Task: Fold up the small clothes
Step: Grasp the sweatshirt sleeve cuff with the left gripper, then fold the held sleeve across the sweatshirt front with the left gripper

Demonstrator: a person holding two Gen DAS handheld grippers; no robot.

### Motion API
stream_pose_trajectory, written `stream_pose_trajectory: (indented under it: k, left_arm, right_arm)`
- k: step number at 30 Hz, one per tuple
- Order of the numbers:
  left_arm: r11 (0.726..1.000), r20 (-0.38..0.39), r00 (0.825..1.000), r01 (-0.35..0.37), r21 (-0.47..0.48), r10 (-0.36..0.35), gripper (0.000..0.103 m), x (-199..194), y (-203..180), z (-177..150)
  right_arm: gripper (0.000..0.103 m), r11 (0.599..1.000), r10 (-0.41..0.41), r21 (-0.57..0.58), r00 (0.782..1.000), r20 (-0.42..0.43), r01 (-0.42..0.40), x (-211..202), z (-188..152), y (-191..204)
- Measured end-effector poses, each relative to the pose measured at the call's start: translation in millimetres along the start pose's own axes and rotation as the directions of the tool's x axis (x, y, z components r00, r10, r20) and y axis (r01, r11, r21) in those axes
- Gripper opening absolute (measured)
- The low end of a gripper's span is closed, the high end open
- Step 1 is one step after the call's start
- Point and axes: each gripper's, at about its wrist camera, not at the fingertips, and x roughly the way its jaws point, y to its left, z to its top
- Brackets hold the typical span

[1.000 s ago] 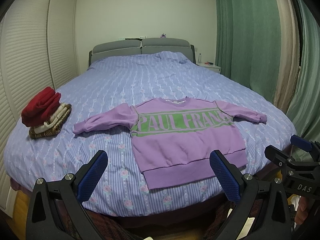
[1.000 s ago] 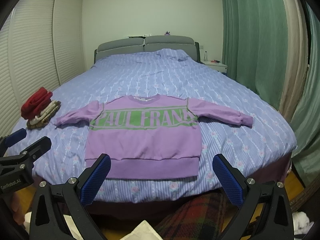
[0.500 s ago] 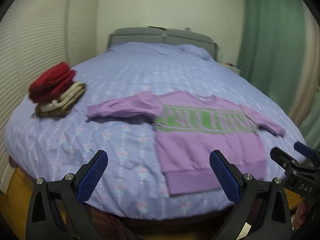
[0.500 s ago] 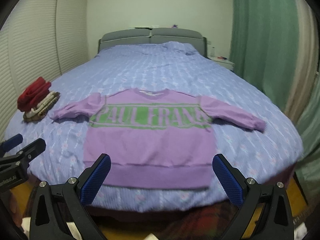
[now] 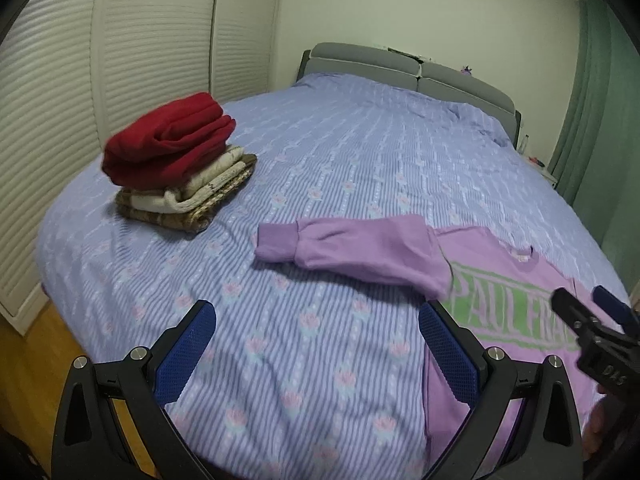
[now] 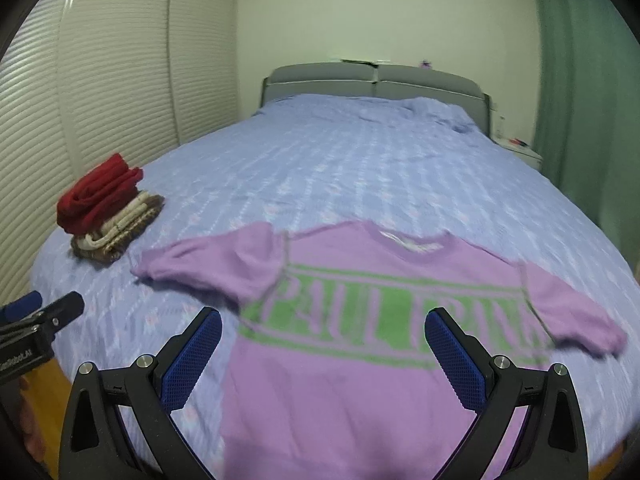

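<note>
Here, in the left wrist view, the left tool [image 5: 316, 350] hangs over the near edge of a bed [image 5: 360, 160], its blue-padded fingers [image 5: 184, 354] spread wide with nothing between them. Beneath the gap lies only the striped, flower-printed blue cover. A purple sweatshirt [image 5: 500, 312] with green "PAUL FRANK" lettering lies flat, front up, on the right of the frame; the right finger overlaps its near side, though contact cannot be judged. One sleeve [image 5: 352, 250] stretches leftward across the cover, cuff folded back. Well apart to the left, near the bed's edge, sits a stack [image 5: 180, 168] of folded clothes, red on top of cream and brown knits. The right tool [image 5: 592, 336] enters at the right border, above the sweatshirt. Louvred doors [image 5: 120, 60] line the left wall; a green curtain [image 5: 596, 80] hangs at right.

In the right wrist view, somewhat blurred, the right tool [image 6: 324, 352] is likewise wide open and holds nothing, poised above the sweatshirt's [image 6: 340, 360] lower body. The garment lies spread with both sleeves out, collar toward the grey headboard [image 6: 376, 80]. The stack [image 6: 108, 212] sits at far left, beyond the sleeve [image 6: 208, 264]. The left tool [image 6: 40, 316] shows at the left border, over the bed's edge.
</note>
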Motion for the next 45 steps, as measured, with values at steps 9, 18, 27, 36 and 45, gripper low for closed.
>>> stream_pose_trajectory:
  k: [9,18,27,36,45]
  left_arm:
    - [0.984,-0.127,0.984,0.102,-0.146,-0.121,0.078,94,23,25]
    - [0.952,-0.189,0.963,0.137,-0.272,-0.193,0.071,158,41,17]
    - [0.893,-0.187,0.944,0.176,-0.414,-0.273,0.069,203,55,19]
    - [0.953,-0.106,0.977,0.152,-0.262,-0.184,0.022,179,36,45]
    - [0.955,0.123,0.956,0.244,0.167,-0.266,0.022,88,-74,98]
  right_arm:
    - [0.102,0.997,0.062,-0.037,0.997,-0.045,-0.064,74,29,38]
    - [0.102,0.998,0.065,-0.013,0.991,-0.119,-0.067,124,21,44]
    - [0.102,0.999,0.040,0.019,0.988,-0.151,-0.037,146,21,36]
    - [0.102,0.999,0.015,0.031,0.985,-0.170,-0.010,146,18,25]
    - [0.102,0.997,-0.021,0.075,0.993,-0.119,0.030,106,20,-26]
